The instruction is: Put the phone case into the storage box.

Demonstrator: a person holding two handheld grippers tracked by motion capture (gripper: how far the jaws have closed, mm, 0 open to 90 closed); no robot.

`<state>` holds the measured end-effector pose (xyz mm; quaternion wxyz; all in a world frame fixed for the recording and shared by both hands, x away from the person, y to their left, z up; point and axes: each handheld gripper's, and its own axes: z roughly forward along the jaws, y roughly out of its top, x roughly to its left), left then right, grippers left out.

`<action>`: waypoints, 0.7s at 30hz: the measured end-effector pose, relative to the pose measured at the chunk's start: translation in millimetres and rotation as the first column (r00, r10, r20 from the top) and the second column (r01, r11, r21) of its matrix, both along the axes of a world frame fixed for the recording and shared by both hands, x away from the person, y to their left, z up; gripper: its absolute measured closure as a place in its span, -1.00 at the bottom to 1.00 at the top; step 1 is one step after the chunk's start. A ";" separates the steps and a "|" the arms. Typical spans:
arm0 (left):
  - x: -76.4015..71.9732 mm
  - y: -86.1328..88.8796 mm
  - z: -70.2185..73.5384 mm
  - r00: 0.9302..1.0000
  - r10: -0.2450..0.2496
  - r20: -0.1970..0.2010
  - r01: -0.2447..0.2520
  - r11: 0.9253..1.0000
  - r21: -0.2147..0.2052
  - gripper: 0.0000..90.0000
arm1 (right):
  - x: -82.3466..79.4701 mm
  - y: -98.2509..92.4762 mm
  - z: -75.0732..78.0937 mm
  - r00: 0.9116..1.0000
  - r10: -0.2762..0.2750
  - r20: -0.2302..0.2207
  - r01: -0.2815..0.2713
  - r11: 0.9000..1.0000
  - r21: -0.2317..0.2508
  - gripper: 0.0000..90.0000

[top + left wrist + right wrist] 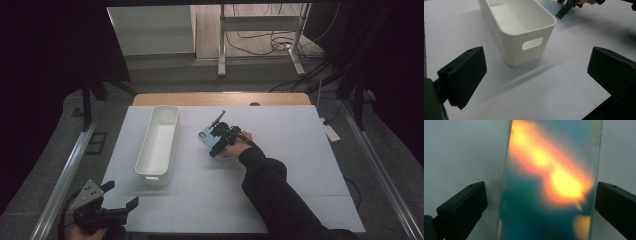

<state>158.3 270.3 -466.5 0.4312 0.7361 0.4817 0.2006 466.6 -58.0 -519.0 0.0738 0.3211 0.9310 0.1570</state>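
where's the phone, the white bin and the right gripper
phone (549, 185), right gripper view, middle of its glossy face
white bin (159, 145), high view, inner floor
right gripper (220, 134), high view, between its jaws

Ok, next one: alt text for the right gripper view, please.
A flat phone-like slab with a glossy teal surface and blurred orange-yellow glare lies on the white table, between the right tool's two open black jaws, which stand apart from its long edges without touching.

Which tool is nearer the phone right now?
Right. The right tool sits over the phone, open jaws either side of it. The left tool is far back at the table's near-left corner, beyond the white bin.
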 end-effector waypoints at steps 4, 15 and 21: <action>-0.1 -0.1 0.1 1.000 0.000 0.000 0.000 1.000 0.002 -0.94 | 0.2 0.1 0.6 1.000 -0.005 -0.008 0.005 1.000 -0.003 -1.00; -0.1 -0.5 0.0 1.000 0.000 -0.001 0.000 1.000 0.001 -0.94 | -2.6 -1.7 7.0 1.000 -0.010 -0.005 0.010 1.000 0.002 -0.64; -0.1 -0.7 0.1 1.000 0.000 -0.001 0.000 1.000 0.004 -0.94 | -4.0 -2.3 7.1 1.000 -0.021 0.001 0.021 1.000 0.010 -0.64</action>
